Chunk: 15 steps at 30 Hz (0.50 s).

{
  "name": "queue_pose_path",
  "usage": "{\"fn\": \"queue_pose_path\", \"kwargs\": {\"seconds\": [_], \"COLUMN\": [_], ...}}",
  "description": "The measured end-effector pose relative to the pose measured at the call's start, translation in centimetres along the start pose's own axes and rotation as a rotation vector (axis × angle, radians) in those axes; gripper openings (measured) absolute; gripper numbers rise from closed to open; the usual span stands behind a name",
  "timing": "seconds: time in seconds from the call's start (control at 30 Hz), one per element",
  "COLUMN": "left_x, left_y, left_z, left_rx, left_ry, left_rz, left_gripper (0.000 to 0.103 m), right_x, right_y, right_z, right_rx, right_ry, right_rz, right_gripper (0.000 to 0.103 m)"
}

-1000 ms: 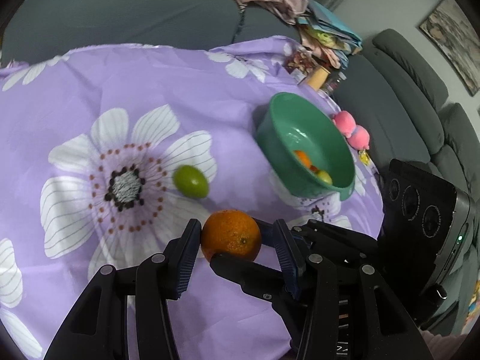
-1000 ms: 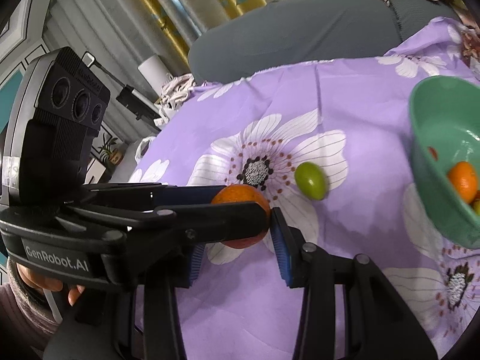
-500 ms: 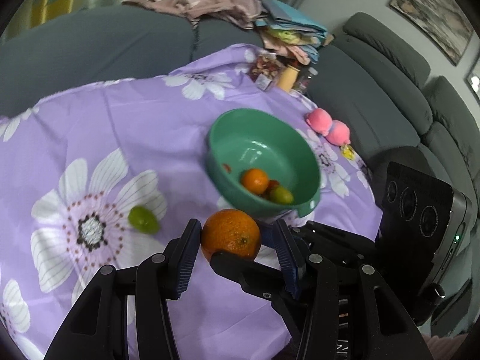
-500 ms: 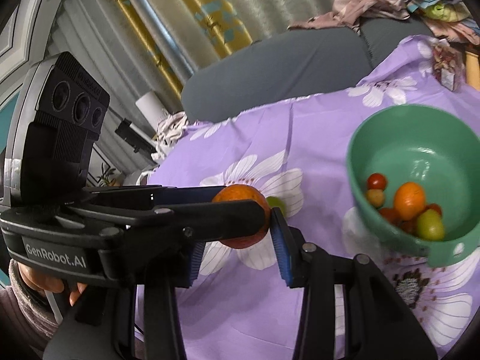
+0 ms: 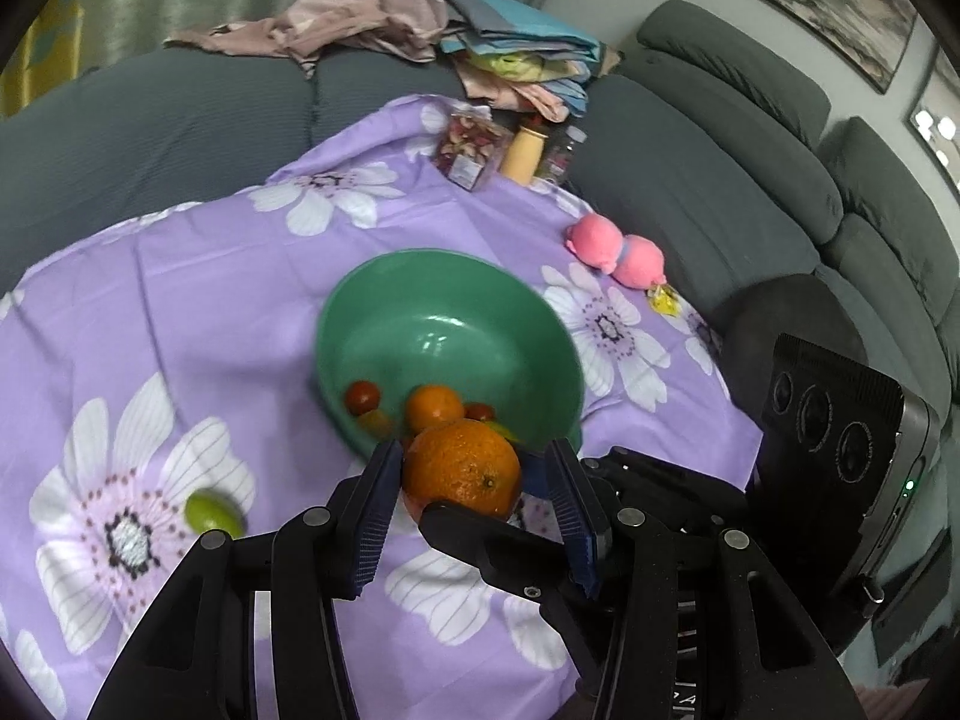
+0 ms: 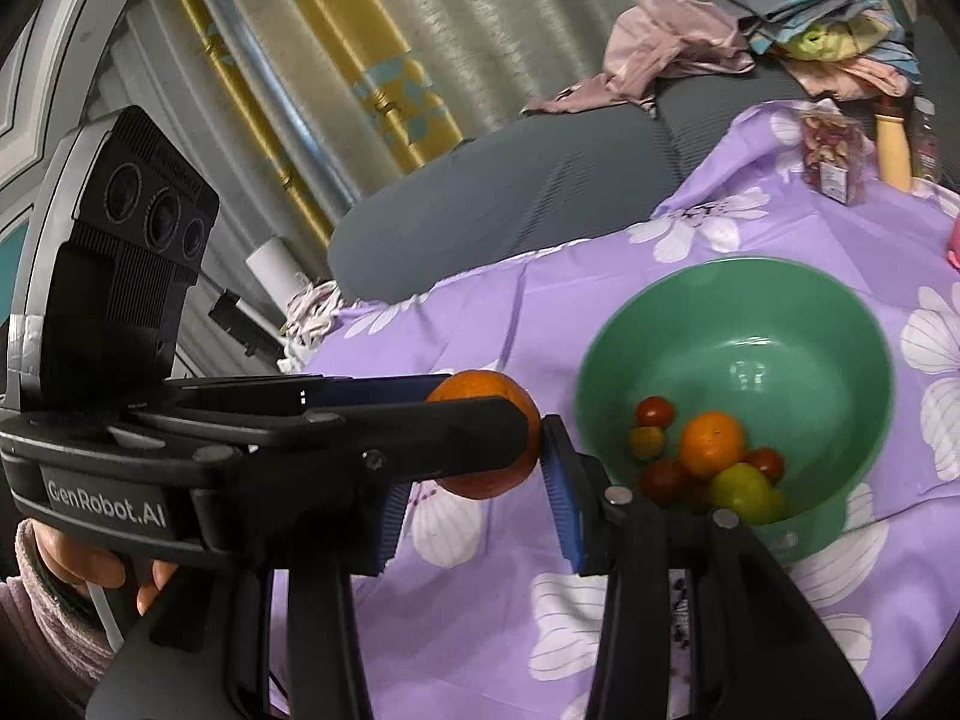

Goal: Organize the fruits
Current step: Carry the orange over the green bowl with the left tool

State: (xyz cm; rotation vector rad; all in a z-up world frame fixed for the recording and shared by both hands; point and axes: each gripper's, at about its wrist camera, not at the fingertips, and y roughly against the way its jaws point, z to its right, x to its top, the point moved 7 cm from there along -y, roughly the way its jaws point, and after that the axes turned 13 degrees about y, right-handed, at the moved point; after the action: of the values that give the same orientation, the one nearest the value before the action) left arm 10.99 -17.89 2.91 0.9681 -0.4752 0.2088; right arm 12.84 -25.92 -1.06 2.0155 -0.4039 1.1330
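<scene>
You are holding the orange [image 5: 461, 465] low in the middle of the left wrist view, just in front of the green bowl's [image 5: 384, 300] near rim. Both grippers appear to be pinching it together: the left gripper [image 5: 474, 501] presses its left pad [image 5: 375, 516] against it, while a right-gripper finger crosses beneath. The right wrist view shows the right gripper [image 6: 474, 492] with the left tool lying across it, its finger over the orange [image 6: 489, 438]. Only the left view shows the lime [image 5: 213, 513] lying on the purple flowered cloth [image 5: 210, 276] at lower left, and the pink toy [image 5: 618, 249]. Only the right view shows your hand [image 6: 84, 570] at lower left. Small fruits [image 6: 708, 456] are lying in the bowl [image 6: 738, 306].
</scene>
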Motion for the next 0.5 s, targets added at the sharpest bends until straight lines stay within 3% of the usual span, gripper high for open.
{"fn": "queue_pose_path", "kwargs": {"seconds": [0.5], "left_x": [1.3], "left_y": [-4.5], "left_z": [1.9], "left_rx": [-0.022], "left_ry": [-0.027], "left_rz": [-0.072], "left_gripper": [0.049], "right_x": [-0.6], "right_y": [0.0], "right_z": [5.1], "right_rx": [-0.064], "right_ry": [-0.068], "right_rz": [0.004], "right_gripper": [0.041]}}
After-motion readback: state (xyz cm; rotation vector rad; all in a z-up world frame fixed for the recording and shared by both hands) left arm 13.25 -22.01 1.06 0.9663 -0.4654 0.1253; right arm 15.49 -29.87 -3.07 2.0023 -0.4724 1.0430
